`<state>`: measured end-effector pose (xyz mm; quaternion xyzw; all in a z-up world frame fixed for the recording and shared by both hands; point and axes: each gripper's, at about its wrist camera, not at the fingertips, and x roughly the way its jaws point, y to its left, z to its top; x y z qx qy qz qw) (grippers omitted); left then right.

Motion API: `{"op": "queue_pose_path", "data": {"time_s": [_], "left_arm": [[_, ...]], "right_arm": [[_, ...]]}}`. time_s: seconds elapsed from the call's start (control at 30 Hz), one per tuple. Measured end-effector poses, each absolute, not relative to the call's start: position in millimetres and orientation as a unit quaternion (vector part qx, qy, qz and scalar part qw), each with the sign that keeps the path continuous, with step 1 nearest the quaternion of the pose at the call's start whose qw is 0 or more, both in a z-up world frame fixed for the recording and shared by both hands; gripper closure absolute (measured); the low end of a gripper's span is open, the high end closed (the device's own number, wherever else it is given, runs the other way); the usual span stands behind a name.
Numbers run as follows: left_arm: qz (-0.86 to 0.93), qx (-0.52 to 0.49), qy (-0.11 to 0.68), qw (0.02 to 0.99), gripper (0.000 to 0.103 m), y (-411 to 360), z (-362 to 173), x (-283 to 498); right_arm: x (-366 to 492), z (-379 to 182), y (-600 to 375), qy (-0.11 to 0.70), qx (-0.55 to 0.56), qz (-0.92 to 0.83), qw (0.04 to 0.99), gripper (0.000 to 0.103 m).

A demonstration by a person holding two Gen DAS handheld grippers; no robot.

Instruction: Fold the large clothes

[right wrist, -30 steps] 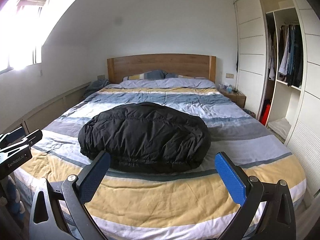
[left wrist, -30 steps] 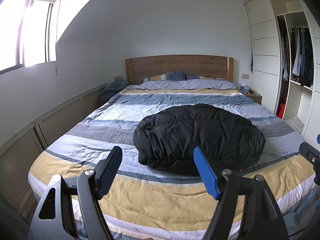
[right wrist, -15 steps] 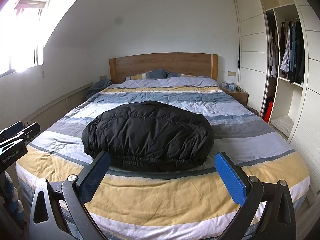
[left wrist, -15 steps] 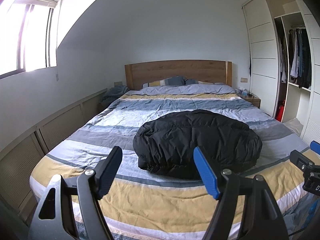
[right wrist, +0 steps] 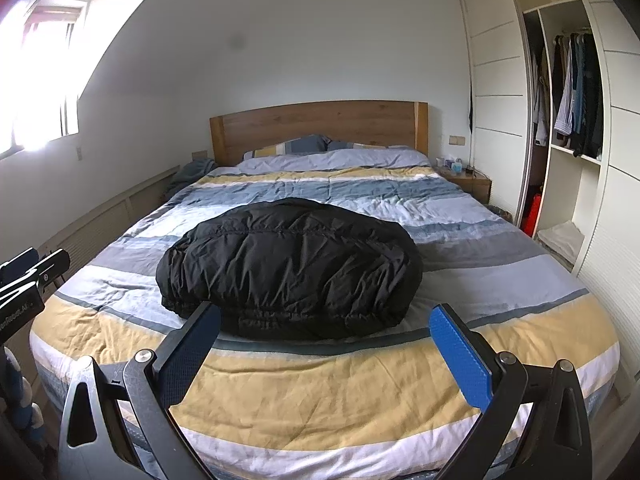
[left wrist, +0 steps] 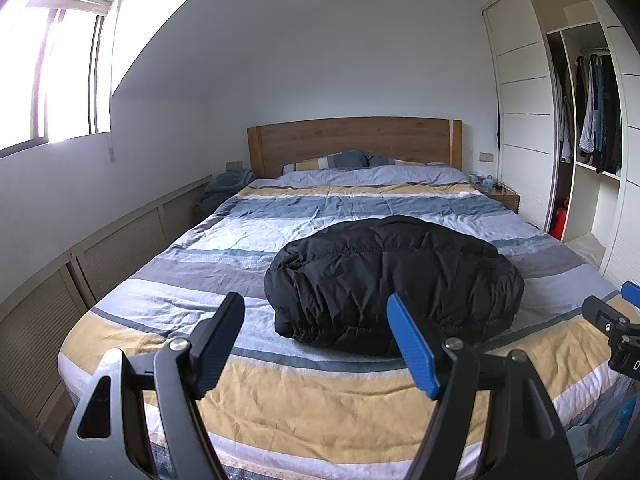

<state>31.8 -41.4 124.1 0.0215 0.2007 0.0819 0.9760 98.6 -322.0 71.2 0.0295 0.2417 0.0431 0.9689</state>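
Note:
A black puffy jacket [left wrist: 394, 280] [right wrist: 290, 266] lies bundled in a rounded heap on the striped bed [left wrist: 312, 404] [right wrist: 328, 396], near its foot end. My left gripper [left wrist: 316, 306] hovers short of the foot of the bed, open, with nothing between its fingers; the jacket's left half shows beyond its tips. My right gripper [right wrist: 326, 316] also stands open and empty, back from the bed, with the jacket's near hem seen between its fingers. Each gripper shows at the edge of the other's view: the right gripper's body [left wrist: 616, 328] and the left gripper's body [right wrist: 24, 284].
A wooden headboard [left wrist: 354, 142] and pillows [right wrist: 304, 146] are at the far end. Low slatted panels [left wrist: 80, 264] run along the left wall under a window [left wrist: 52, 80]. An open wardrobe [right wrist: 568, 128] with hanging clothes and a nightstand [right wrist: 466, 182] stand on the right.
Both views have tilted up slightly, so the bed and jacket sit lower in frame. The jacket has not moved and both grippers have stayed open.

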Motion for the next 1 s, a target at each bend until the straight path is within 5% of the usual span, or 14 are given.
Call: {"op": "queue_pose_path", "data": {"time_s": [1.0], "left_arm": [[0.081, 0.022, 0.222, 0.971, 0.03, -31, 106, 44]], "right_arm": [[105, 62, -328, 0.258, 0.029, 0.031, 0.965, 0.0]]}}
